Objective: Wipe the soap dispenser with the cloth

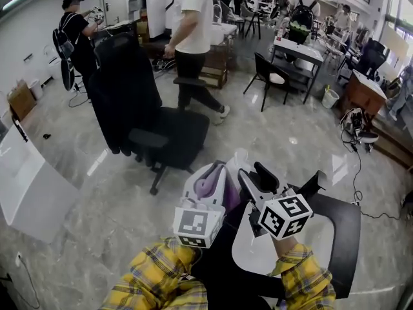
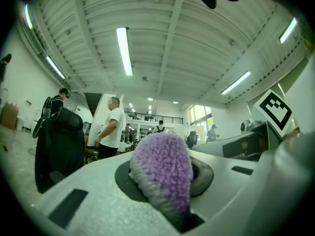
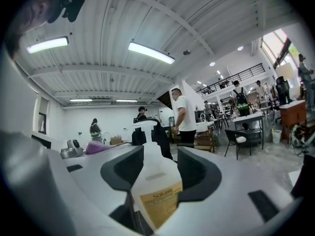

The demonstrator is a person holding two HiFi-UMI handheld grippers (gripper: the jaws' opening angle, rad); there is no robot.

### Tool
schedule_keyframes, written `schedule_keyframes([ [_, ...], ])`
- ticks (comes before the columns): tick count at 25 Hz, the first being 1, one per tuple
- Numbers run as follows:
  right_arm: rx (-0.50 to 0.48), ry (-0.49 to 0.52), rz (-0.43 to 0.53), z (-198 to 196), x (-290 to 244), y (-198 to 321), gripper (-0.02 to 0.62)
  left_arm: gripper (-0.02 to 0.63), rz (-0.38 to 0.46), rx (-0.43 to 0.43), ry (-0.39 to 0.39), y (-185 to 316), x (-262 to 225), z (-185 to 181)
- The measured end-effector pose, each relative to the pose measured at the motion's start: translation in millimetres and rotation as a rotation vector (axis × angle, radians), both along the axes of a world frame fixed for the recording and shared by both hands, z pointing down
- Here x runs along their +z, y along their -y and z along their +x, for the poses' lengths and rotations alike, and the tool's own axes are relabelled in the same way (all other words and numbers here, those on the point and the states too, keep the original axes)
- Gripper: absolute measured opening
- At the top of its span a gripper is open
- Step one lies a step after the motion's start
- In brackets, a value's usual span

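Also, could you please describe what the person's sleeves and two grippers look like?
The left sleeve and right sleeve are yellow plaid. The left gripper and right gripper have pale grey bodies with black pads, and each carries a white cube printed with black square markers.

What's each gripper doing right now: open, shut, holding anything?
Left gripper: closed on the purple cloth.
Right gripper: closed on the soap dispenser.
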State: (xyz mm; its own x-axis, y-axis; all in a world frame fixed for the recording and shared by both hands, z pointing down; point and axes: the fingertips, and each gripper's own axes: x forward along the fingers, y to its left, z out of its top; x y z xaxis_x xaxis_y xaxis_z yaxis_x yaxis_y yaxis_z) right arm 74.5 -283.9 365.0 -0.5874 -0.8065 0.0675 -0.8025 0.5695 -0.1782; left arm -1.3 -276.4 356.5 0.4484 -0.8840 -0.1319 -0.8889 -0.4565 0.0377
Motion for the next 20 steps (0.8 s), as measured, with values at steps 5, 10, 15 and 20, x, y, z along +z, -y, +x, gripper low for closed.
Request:
schedule_keyframes([
  [5, 0.032, 0.015, -0.015, 11, 9, 0, 0.191, 0.055, -0.009, -0.006, 0.001, -3, 18, -1],
  [10, 0.033, 0.019, -0.034, 4, 10, 2, 0.191, 0.055, -0.030, -0.010, -0.018, -6, 21, -8],
  [15, 0.029, 0.037, -0.046, 1, 12, 4, 0.190, 0.055, -0.044, -0.017, -0.035, -11, 29, -10],
  [20, 0.028, 0.045, -0.048, 2, 12, 4, 0.190, 0.055, -0.041, -0.024, -0.038, -17, 32, -12],
])
